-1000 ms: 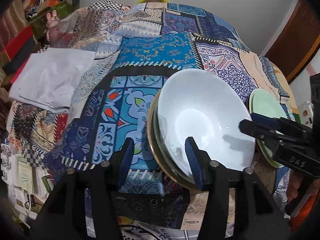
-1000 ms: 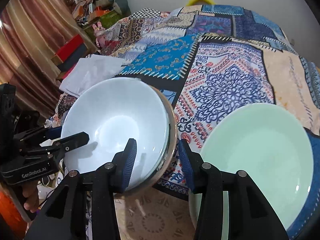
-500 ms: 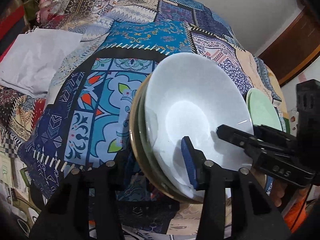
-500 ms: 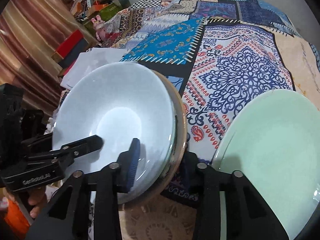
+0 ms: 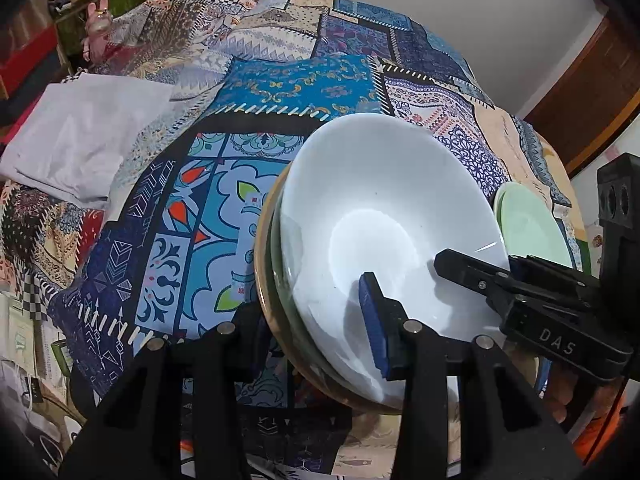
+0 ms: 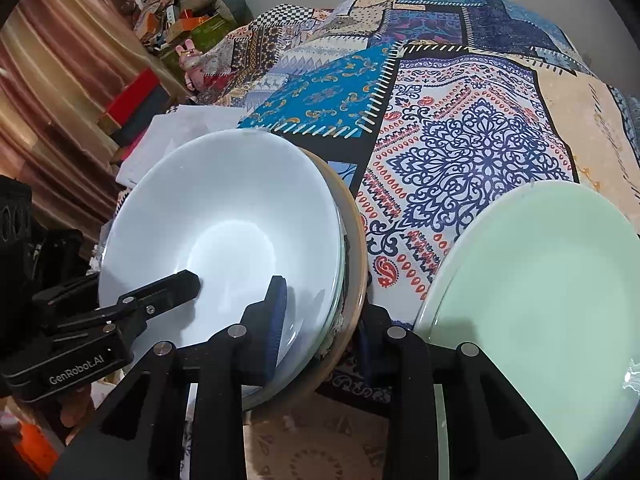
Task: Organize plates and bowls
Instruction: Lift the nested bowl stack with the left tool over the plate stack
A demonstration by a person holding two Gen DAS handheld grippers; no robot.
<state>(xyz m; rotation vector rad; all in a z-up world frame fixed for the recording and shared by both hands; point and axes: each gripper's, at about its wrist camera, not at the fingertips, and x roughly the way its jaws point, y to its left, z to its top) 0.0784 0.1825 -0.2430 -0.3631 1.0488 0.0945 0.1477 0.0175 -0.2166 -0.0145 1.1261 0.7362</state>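
A patchwork cloth covers the surface, with curtains and clutter beyond it. You hold the stack of bowls from both sides: your left gripper is clamped on its near-left rim, one pad inside the white bowl, the other hidden beneath. Your right gripper is closing on the near-right rim, pads either side of it. Both point steeply down. The stack looks tilted, likely mid-lift. The green plate lies just right of the stack. Next, carry the stack level, keeping both grips firm.
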